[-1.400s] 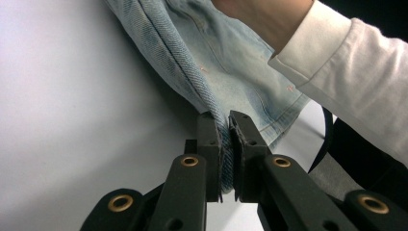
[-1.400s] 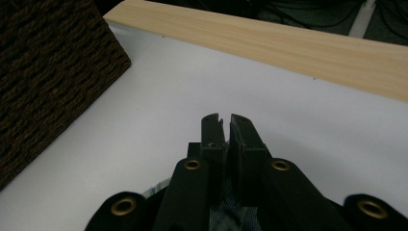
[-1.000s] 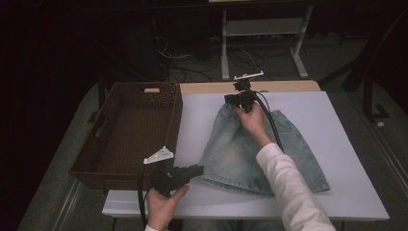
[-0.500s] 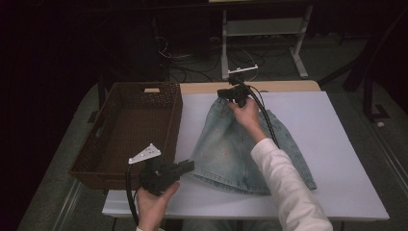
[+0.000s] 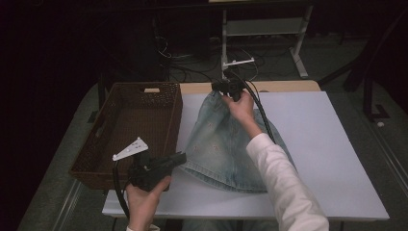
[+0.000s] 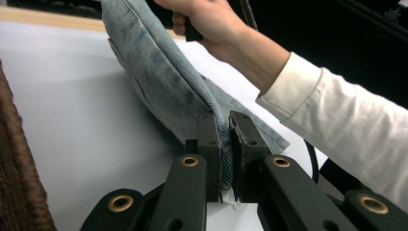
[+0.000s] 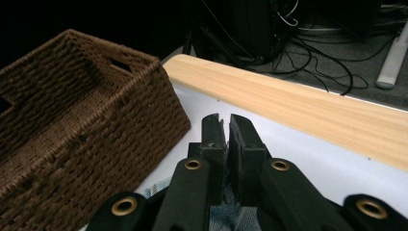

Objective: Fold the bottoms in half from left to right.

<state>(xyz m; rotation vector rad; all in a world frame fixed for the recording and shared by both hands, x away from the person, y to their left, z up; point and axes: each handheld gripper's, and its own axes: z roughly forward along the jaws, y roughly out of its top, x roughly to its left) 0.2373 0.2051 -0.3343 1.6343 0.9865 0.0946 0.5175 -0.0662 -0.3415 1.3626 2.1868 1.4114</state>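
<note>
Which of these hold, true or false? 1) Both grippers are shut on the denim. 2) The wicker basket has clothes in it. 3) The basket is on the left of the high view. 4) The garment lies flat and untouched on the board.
1) True: the left gripper pinches the hem of the faded light-blue denim garment, and the right gripper holds its far end.
2) False: the brown woven wicker basket is empty.
3) True: it stands beside the garment, at the left of the high view.
4) False: the garment is gripped at two ends and partly lifted off the white board.
</note>
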